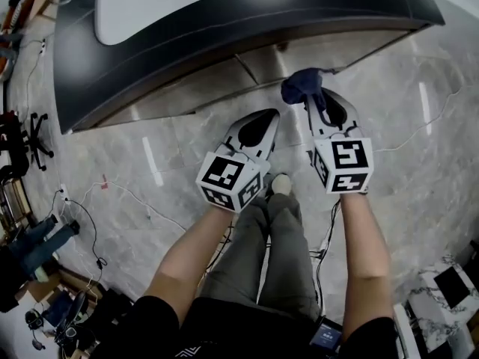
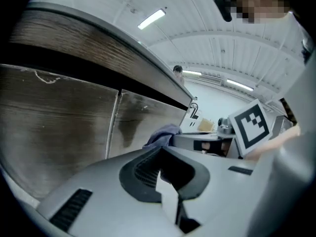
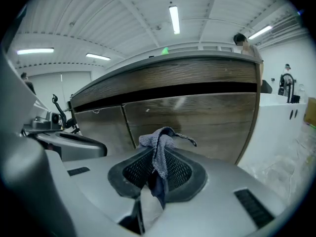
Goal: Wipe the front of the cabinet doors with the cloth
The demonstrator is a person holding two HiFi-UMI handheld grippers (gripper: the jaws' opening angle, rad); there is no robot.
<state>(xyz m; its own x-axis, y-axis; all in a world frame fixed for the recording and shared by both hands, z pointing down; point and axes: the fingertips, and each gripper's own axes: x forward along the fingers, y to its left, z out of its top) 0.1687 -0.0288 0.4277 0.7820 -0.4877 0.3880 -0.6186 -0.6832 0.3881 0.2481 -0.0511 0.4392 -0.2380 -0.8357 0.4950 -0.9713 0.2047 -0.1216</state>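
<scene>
A dark blue cloth [image 1: 301, 86] sticks out from my right gripper [image 1: 323, 105], which is shut on it; in the right gripper view the cloth [image 3: 159, 149] hangs bunched between the jaws of the gripper [image 3: 155, 164]. The brown wood-grain cabinet doors [image 3: 192, 117] stand just ahead under a dark countertop [image 1: 224, 21], and the cloth is close to them but apart. My left gripper [image 1: 258, 129] is beside the right one, lower and to its left, shut with nothing in it [image 2: 160, 171]. From it I see the doors [image 2: 54, 117] and the cloth [image 2: 163, 134].
The floor is pale marble tile [image 1: 150, 163] with cables [image 1: 123, 193] trailing over it. An office chair base [image 1: 19, 140] stands at the far left. The person's legs and a shoe [image 1: 281, 184] are below the grippers. A white counter with a tap [image 3: 287, 85] is to the right.
</scene>
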